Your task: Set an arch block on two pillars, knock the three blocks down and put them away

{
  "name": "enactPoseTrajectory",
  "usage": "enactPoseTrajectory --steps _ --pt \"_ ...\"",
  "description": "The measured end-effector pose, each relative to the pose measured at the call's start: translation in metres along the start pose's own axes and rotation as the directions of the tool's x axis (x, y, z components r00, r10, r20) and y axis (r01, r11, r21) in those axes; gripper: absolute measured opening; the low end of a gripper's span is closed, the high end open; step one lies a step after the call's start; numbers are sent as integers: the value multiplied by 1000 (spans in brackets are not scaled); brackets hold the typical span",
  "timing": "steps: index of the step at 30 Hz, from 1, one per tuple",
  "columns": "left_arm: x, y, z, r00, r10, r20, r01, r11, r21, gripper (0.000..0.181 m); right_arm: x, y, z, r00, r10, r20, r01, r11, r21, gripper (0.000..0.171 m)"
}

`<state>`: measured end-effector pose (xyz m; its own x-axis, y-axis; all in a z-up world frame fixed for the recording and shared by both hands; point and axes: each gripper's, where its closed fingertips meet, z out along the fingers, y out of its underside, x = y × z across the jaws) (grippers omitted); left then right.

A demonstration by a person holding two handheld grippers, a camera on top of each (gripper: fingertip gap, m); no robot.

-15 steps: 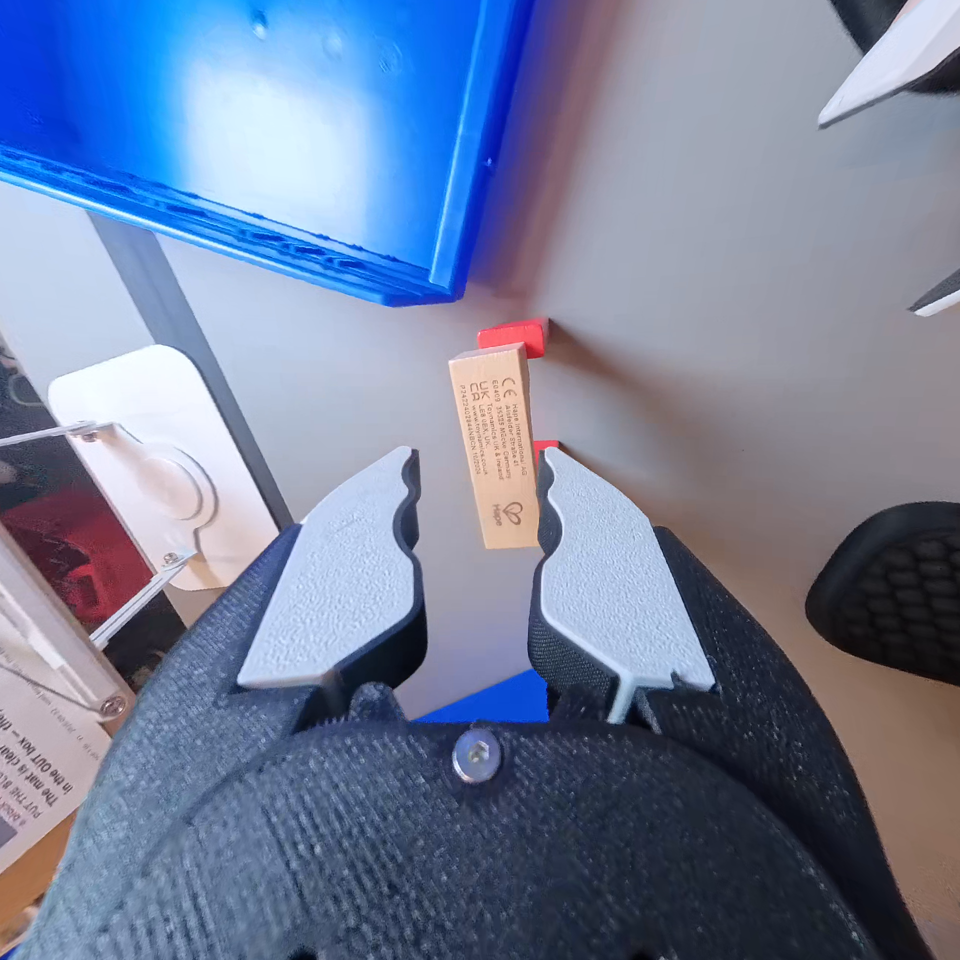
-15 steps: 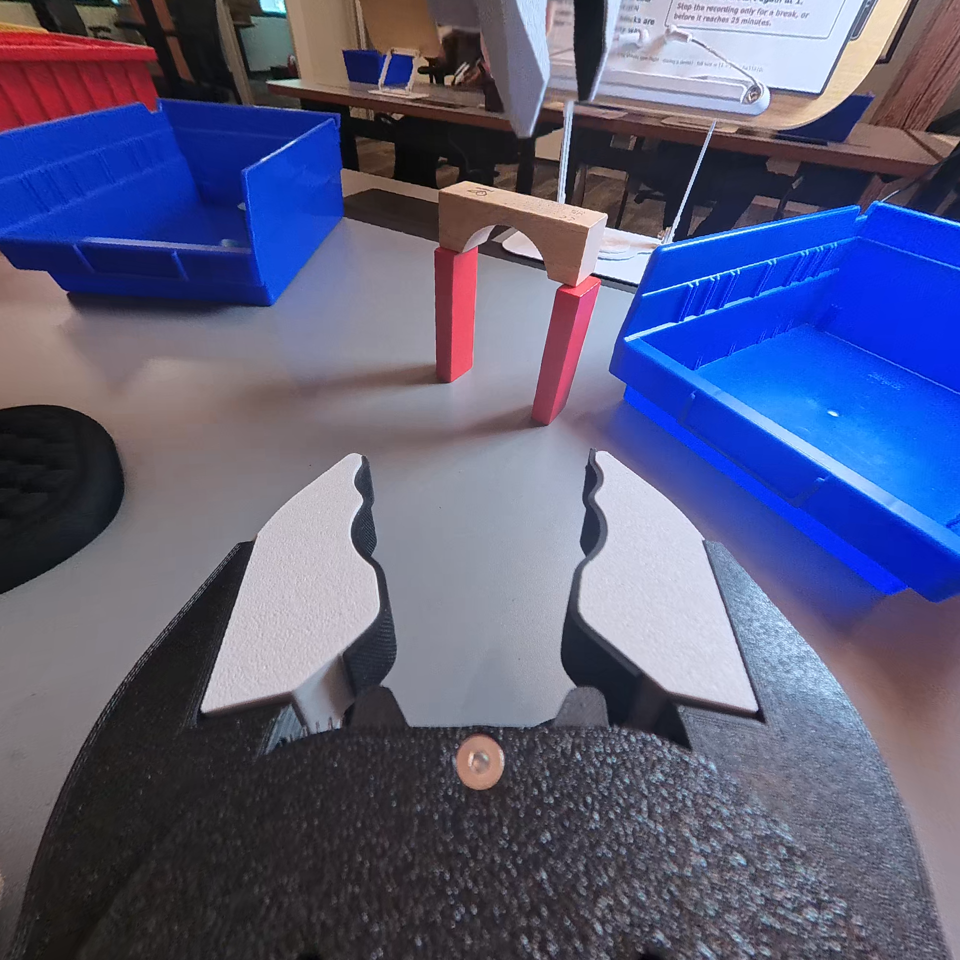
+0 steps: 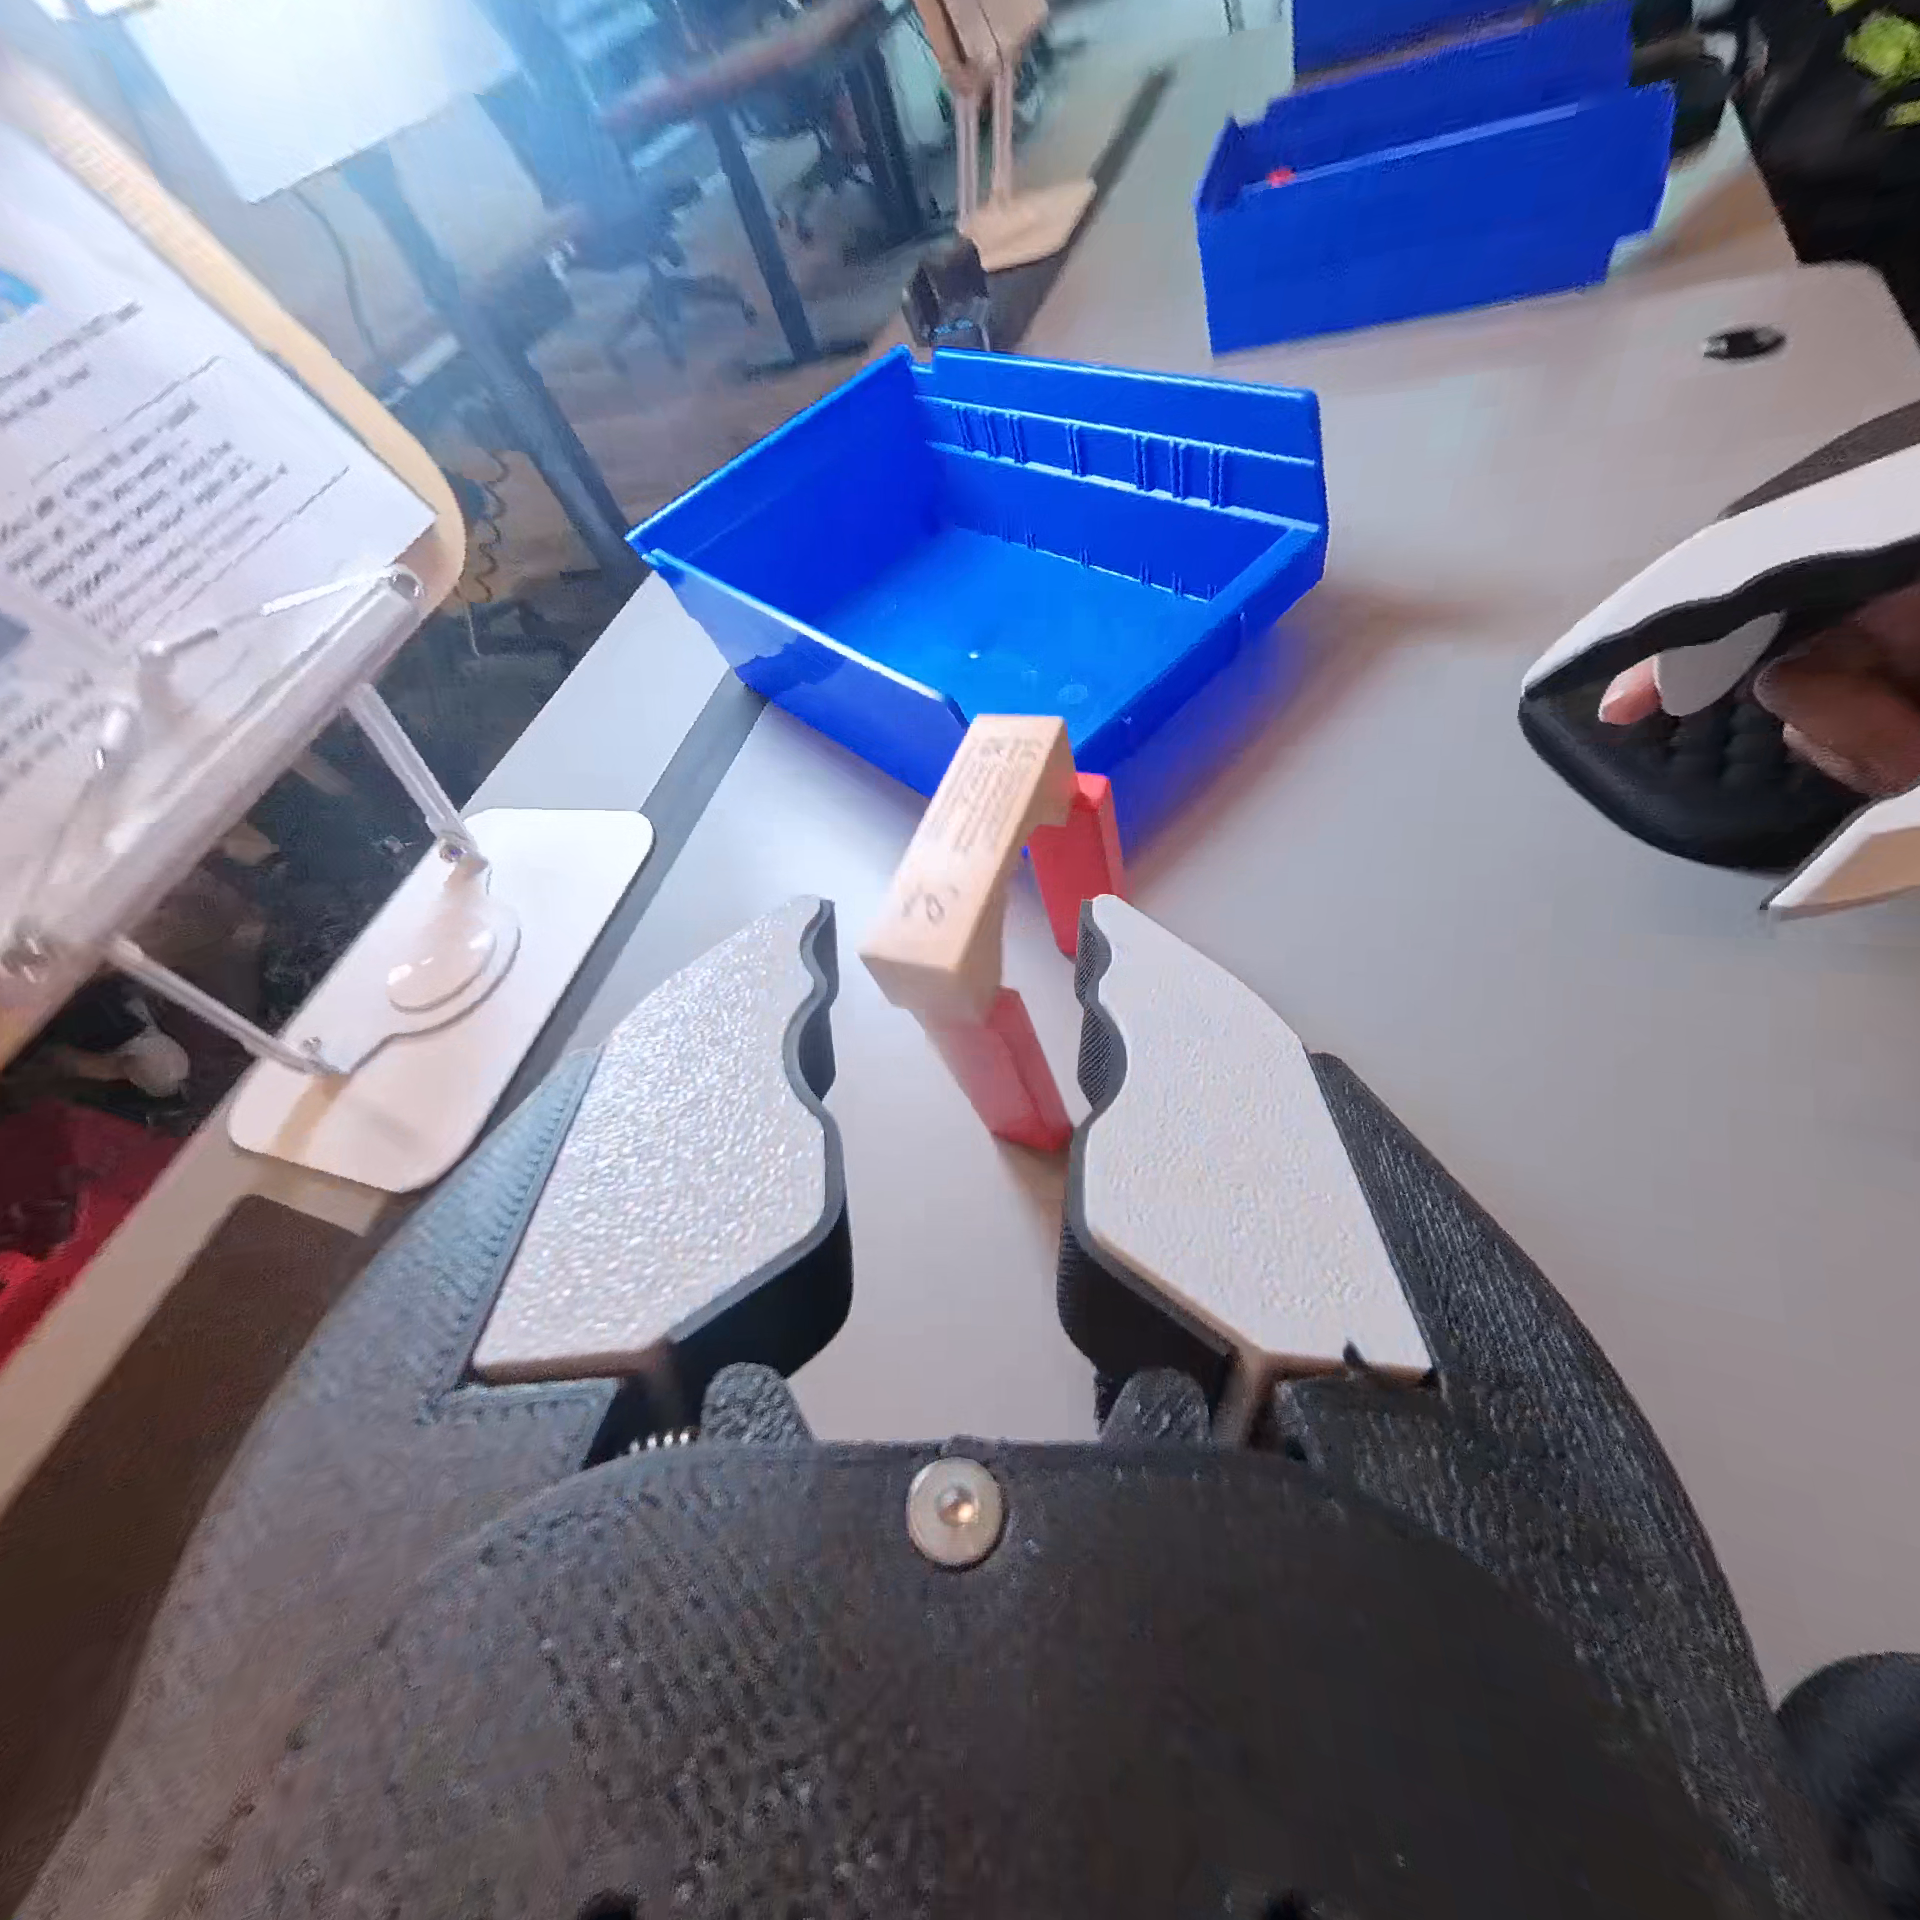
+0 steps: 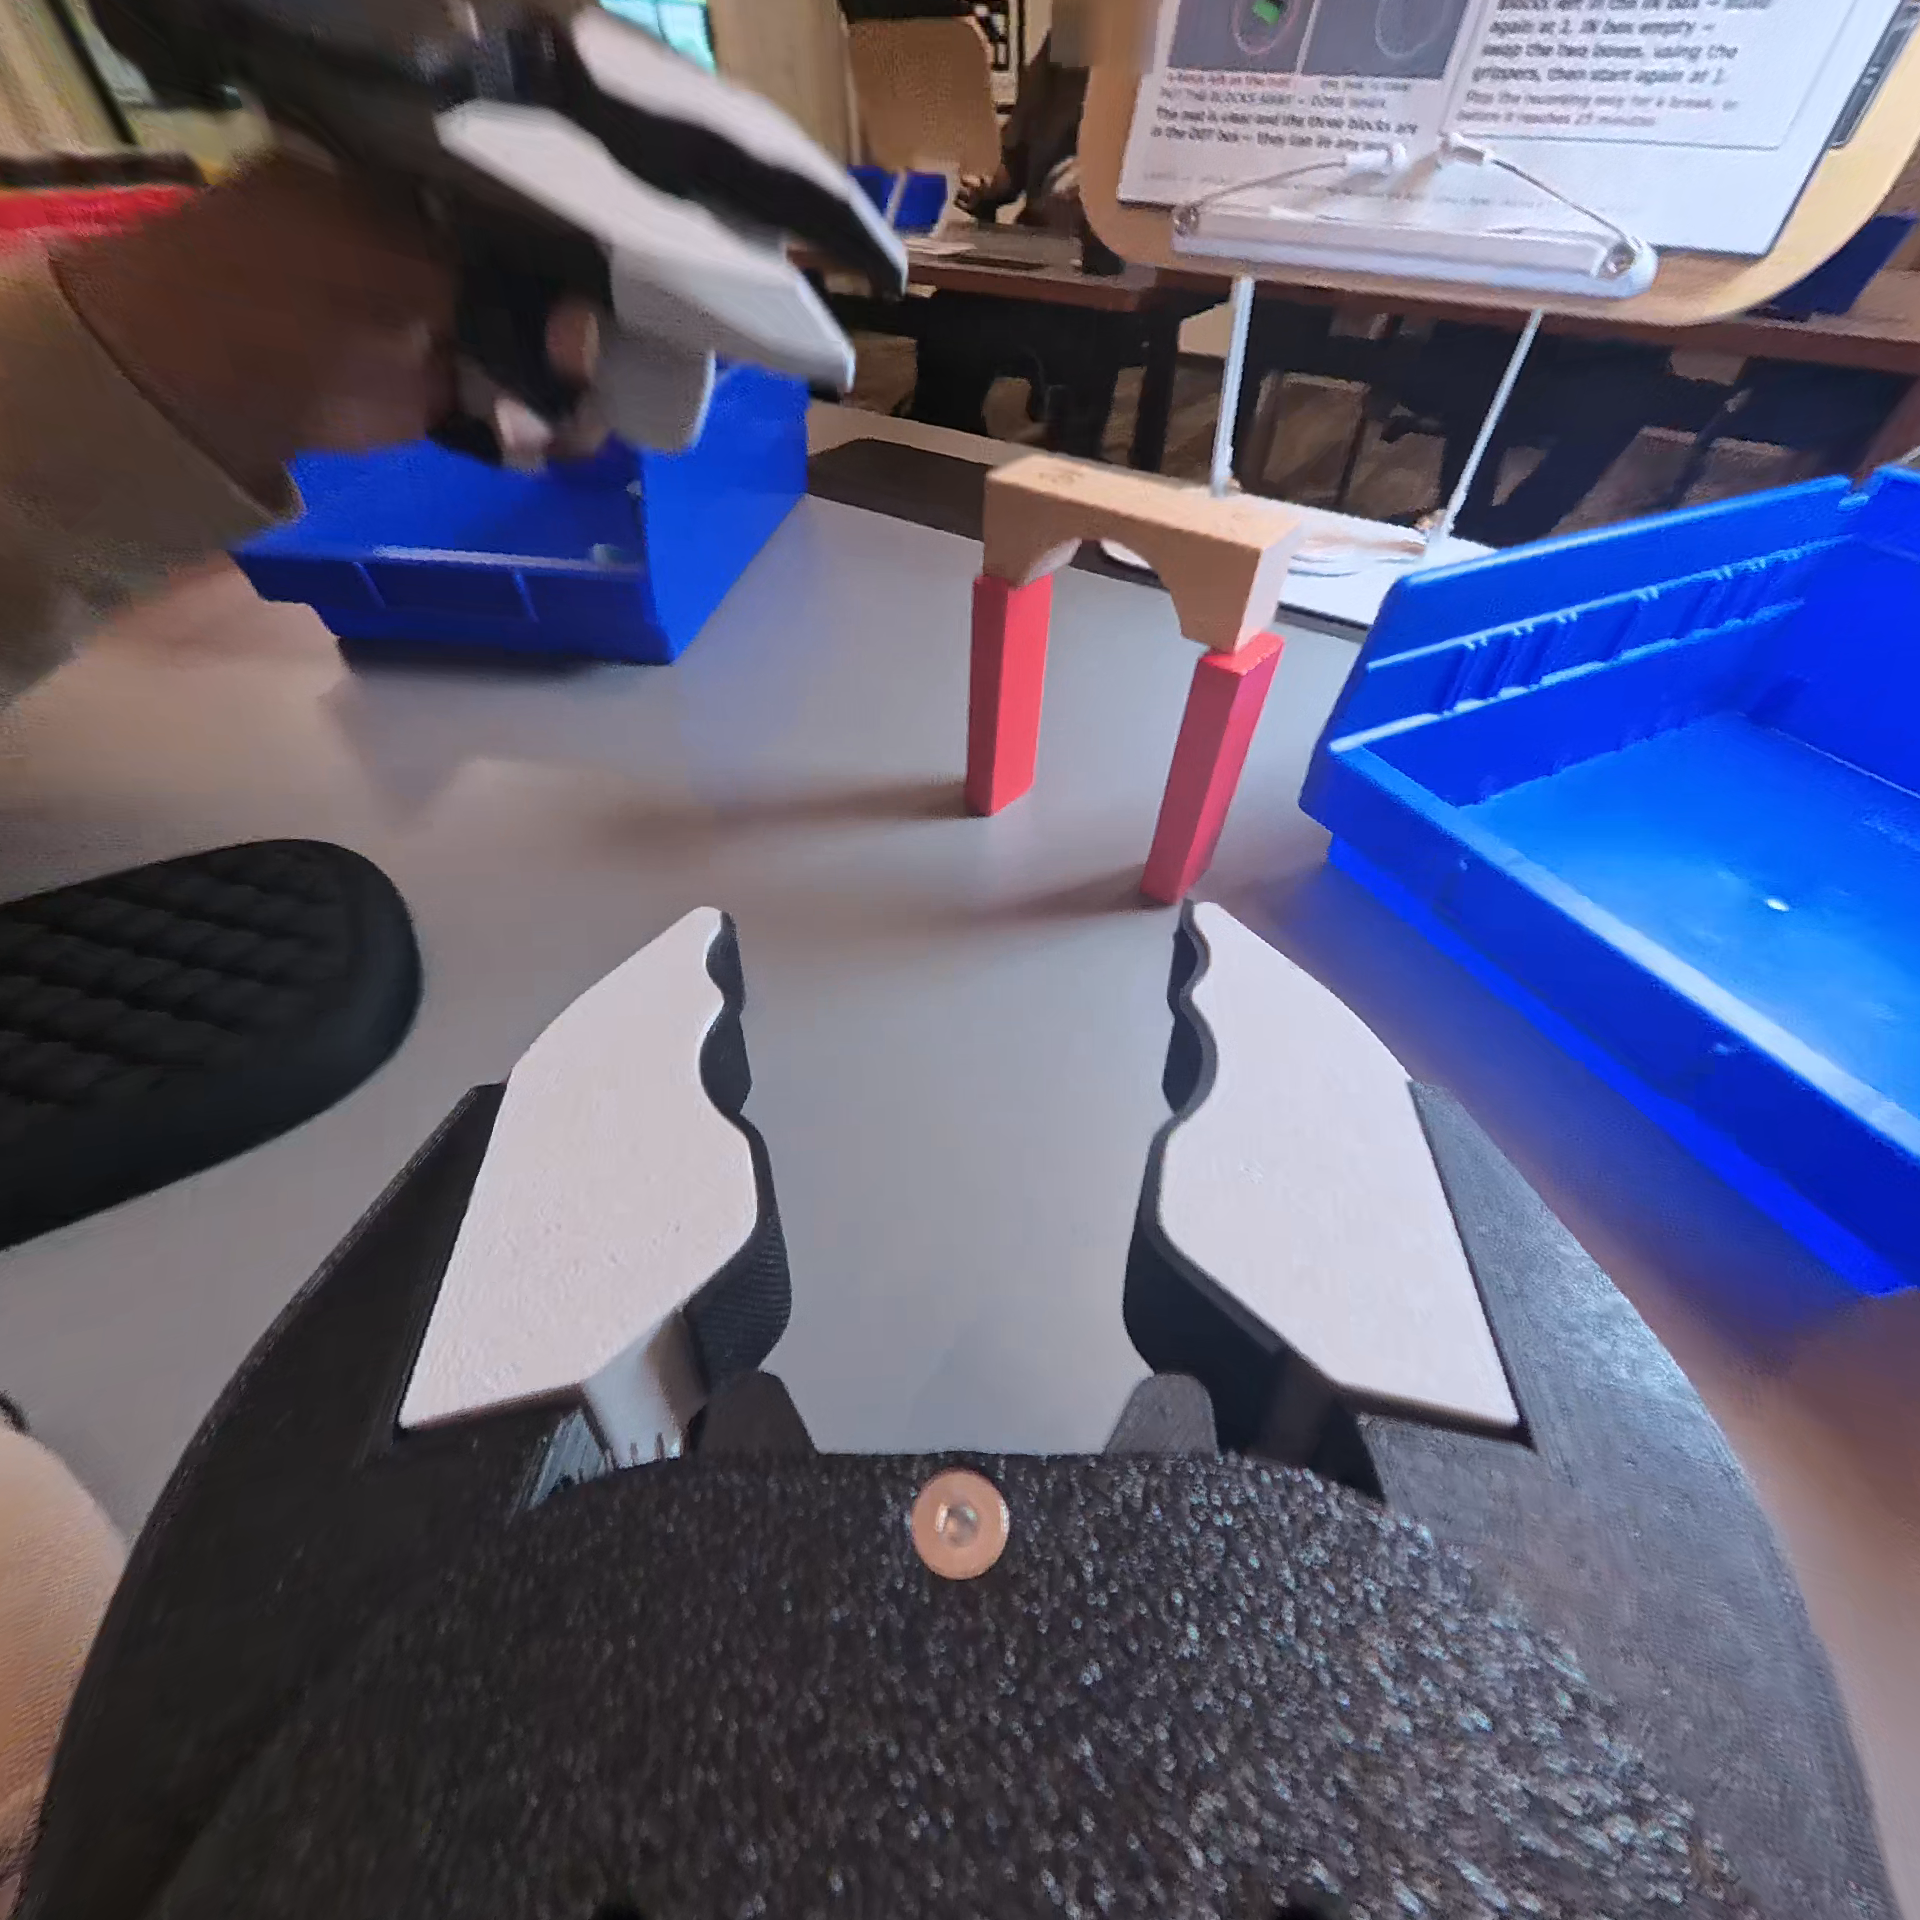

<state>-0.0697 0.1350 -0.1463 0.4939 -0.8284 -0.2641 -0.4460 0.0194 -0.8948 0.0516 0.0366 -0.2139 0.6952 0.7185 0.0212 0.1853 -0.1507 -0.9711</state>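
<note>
- On the grey table [image 4: 644,748] the wooden arch block [image 4: 1138,540] sits across two red pillars [image 4: 1006,691], both upright, so the little gate is standing.
- Left gripper [image 3: 956,961] is above and just behind it, fingers spread, nothing in them.
- Right gripper [image 4: 956,961] hangs low in front of the arch, jaws wide apart too, also empty.
- One blue bin [image 4: 1621,790] is just beside the right pillar, another blue bin [image 4: 499,561] sits further off to the left.
- Black pad [image 4: 177,997] lies near the right gripper.
</note>
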Motion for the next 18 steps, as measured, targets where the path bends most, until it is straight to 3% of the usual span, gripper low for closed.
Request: enactPoseTrajectory --steps 1,6,10,14,18 --pt "6 11 -3 999 -35 16 34 999 26 44 -2 -7 -2 1000 5 29 -5 1000 7 79" --pt "32 53 -3 968 -248 46 237 956 173 37 24 -62 8 986 -167 20 165 983 77 79" --pt "32 82 7 963 -236 132 213 963 163 34 51 -92 59 956 -292 26 286 950 124 79" --pt "35 93 14 957 -254 143 236 962 135 40 56 -87 93 968 -237 85 212 949 232 77" --pt "43 89 12 971 -205 120 185 970 157 39 60 -57 92 923 -379 71 358 910 208 69"
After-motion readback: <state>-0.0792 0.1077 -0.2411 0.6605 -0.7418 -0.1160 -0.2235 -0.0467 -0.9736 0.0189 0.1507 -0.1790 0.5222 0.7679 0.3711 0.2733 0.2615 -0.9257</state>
